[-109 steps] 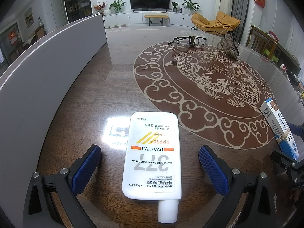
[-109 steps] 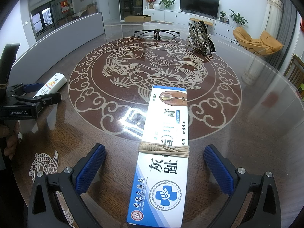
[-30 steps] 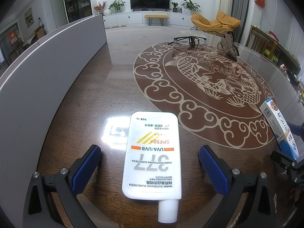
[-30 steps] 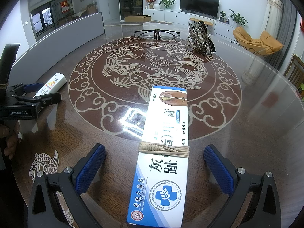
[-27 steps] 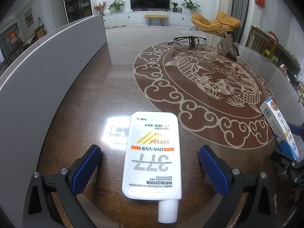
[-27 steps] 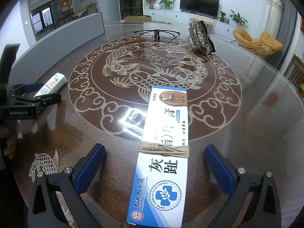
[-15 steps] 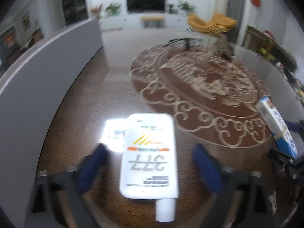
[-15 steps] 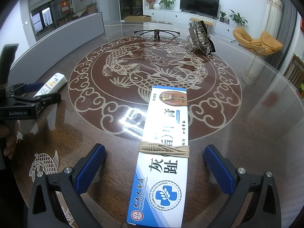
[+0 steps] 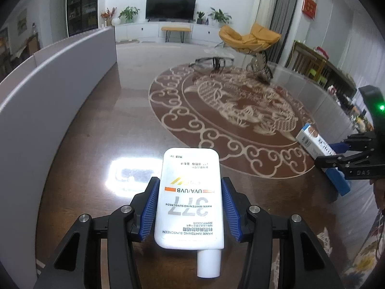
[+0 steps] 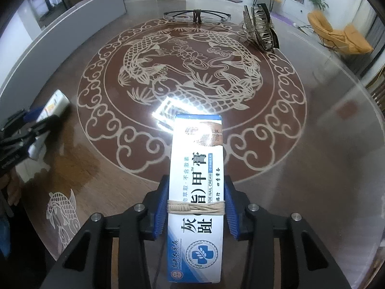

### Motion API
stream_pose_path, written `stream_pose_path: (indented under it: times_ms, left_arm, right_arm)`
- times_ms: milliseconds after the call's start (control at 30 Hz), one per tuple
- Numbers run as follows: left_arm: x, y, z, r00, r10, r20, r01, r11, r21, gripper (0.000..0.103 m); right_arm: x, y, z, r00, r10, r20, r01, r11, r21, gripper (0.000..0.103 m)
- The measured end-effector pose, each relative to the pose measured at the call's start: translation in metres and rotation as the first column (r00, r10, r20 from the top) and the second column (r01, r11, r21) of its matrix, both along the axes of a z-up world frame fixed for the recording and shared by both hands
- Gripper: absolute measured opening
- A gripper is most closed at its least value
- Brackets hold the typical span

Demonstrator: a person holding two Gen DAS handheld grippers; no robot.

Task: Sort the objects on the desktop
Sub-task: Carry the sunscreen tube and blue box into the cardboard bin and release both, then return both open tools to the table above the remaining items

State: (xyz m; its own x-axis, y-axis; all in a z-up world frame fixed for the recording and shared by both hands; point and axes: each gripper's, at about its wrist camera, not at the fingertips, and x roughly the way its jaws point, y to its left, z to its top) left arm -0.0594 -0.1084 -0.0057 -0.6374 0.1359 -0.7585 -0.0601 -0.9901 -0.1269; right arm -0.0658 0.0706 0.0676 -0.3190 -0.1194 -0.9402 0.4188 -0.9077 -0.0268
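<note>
My left gripper (image 9: 190, 207) is shut on a white sunscreen tube (image 9: 190, 192), cap toward the camera, and holds it above the dark round table (image 9: 101, 125). My right gripper (image 10: 196, 209) is shut on a blue-and-white nail cream box (image 10: 196, 180) tied with string and holds it above the table. The box (image 9: 317, 144) and right gripper also show at the right of the left wrist view. The tube (image 10: 51, 107) and left gripper show at the left edge of the right wrist view.
A pair of glasses (image 10: 197, 15) and a metal hair claw (image 10: 261, 30) lie at the far side of the table, past the fish inlay (image 10: 190, 72). A grey partition (image 9: 48, 91) runs along the left edge. The table rim curves at right (image 10: 356, 110).
Both grippers have closed, the left on the sunscreen tube and the right on the nail cream box, and both have lifted their objects off the table.
</note>
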Motion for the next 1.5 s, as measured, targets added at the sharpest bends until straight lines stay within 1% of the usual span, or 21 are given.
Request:
stream_pose_path:
  times_ms: [67, 200, 333, 467, 500, 600, 633, 733, 800, 867, 967, 1033, 1067, 1100, 1133, 1167, 1233, 1300, 1367, 1433, 1500]
  left_arm:
    - [0.005, -0.003, 0.008, 1.0, -0.003, -0.027, 0.004, 1.0, 0.016, 0.051]
    - [0.021, -0.012, 0.034, 0.996, 0.01, -0.09, -0.005, 0.998, 0.056, 0.051]
    - [0.045, -0.034, 0.073, 0.984, 0.072, -0.16, -0.057, 0.994, 0.095, 0.051]
    - [0.062, -0.083, 0.115, 0.965, 0.151, -0.215, -0.135, 0.987, 0.089, 0.051]
    - [0.065, -0.106, 0.126, 0.957, 0.189, -0.219, -0.176, 0.981, 0.079, 0.051]
    - [0.068, -0.162, 0.141, 0.935, 0.288, -0.208, -0.288, 0.957, 0.03, 0.051]
    - [0.067, -0.181, 0.142, 0.928, 0.319, -0.194, -0.322, 0.947, 0.019, 0.051]
    - [0.064, -0.241, 0.131, 0.896, 0.429, -0.112, -0.432, 0.902, -0.005, 0.051]
    - [0.061, -0.268, 0.118, 0.88, 0.472, -0.052, -0.473, 0.881, -0.023, 0.051]
    - [0.058, -0.279, 0.105, 0.875, 0.485, -0.01, -0.485, 0.874, -0.044, 0.051]
    - [0.049, -0.292, 0.082, 0.865, 0.496, 0.08, -0.491, 0.868, -0.068, 0.051]
    - [0.046, -0.295, 0.071, 0.854, 0.504, 0.13, -0.499, 0.864, -0.075, 0.054]
    - [0.046, -0.295, 0.068, 0.852, 0.506, 0.133, -0.501, 0.862, -0.076, 0.058]
    - [0.048, -0.294, 0.067, 0.851, 0.511, 0.123, -0.504, 0.86, -0.082, 0.069]
    - [0.05, -0.293, 0.067, 0.848, 0.518, 0.109, -0.51, 0.855, -0.089, 0.078]
    - [0.055, -0.291, 0.068, 0.846, 0.526, 0.087, -0.518, 0.85, -0.096, 0.078]
    - [0.065, -0.281, 0.074, 0.839, 0.544, 0.034, -0.539, 0.837, -0.093, 0.078]
    - [0.071, -0.271, 0.084, 0.838, 0.546, -0.006, -0.545, 0.836, -0.061, 0.078]
    - [0.075, -0.257, 0.097, 0.85, 0.524, -0.046, -0.526, 0.85, -0.024, 0.078]
    - [0.079, -0.229, 0.111, 0.877, 0.474, -0.079, -0.475, 0.88, 0.011, 0.079]
    - [0.079, -0.19, 0.119, 0.915, 0.391, -0.099, -0.389, 0.92, 0.039, 0.08]
  right_arm:
    - [0.002, 0.003, 0.007, 1.0, -0.005, -0.014, 0.005, 1.0, -0.009, 0.042]
    - [0.006, 0.004, 0.043, 0.997, -0.023, -0.072, 0.016, 0.994, -0.106, 0.042]
    - [-0.003, -0.027, 0.088, 0.989, 0.017, -0.148, -0.044, 0.982, -0.183, 0.042]
    - [-0.017, -0.11, 0.131, 0.97, 0.118, -0.214, -0.174, 0.949, -0.263, 0.042]
    - [-0.018, -0.131, 0.138, 0.964, 0.142, -0.226, -0.204, 0.938, -0.281, 0.042]
    - [-0.021, -0.208, 0.156, 0.937, 0.221, -0.269, -0.308, 0.887, -0.344, 0.042]
    - [-0.02, -0.242, 0.161, 0.922, 0.256, -0.289, -0.355, 0.858, -0.372, 0.042]
    - [-0.02, -0.322, 0.162, 0.893, 0.319, -0.318, -0.433, 0.805, -0.405, 0.042]
    - [-0.024, -0.366, 0.152, 0.888, 0.341, -0.309, -0.447, 0.798, -0.405, 0.042]
    - [-0.027, -0.403, 0.137, 0.886, 0.355, -0.298, -0.451, 0.806, -0.384, 0.042]
    - [-0.034, -0.443, 0.106, 0.89, 0.371, -0.264, -0.443, 0.842, -0.309, 0.043]
    - [-0.046, -0.459, 0.083, 0.913, 0.372, -0.165, -0.406, 0.861, -0.306, 0.046]
    - [-0.05, -0.46, 0.074, 0.925, 0.361, -0.12, -0.381, 0.873, -0.304, 0.051]
    - [-0.054, -0.458, 0.068, 0.935, 0.344, -0.089, -0.354, 0.88, -0.315, 0.054]
    - [-0.058, -0.452, 0.067, 0.939, 0.334, -0.087, -0.343, 0.875, -0.342, 0.056]
    - [-0.057, -0.443, 0.071, 0.941, 0.324, -0.101, -0.338, 0.864, -0.373, 0.066]
    - [-0.052, -0.421, 0.084, 0.943, 0.297, -0.151, -0.333, 0.847, -0.414, 0.08]
    - [-0.048, -0.389, 0.1, 0.939, 0.269, -0.216, -0.34, 0.829, -0.445, 0.087]
    - [-0.04, -0.346, 0.106, 0.934, 0.234, -0.271, -0.337, 0.83, -0.445, 0.099]
    - [-0.029, -0.302, 0.102, 0.928, 0.197, -0.317, -0.319, 0.861, -0.396, 0.102]
    - [-0.018, -0.249, 0.08, 0.922, 0.171, -0.347, -0.284, 0.908, -0.307, 0.102]
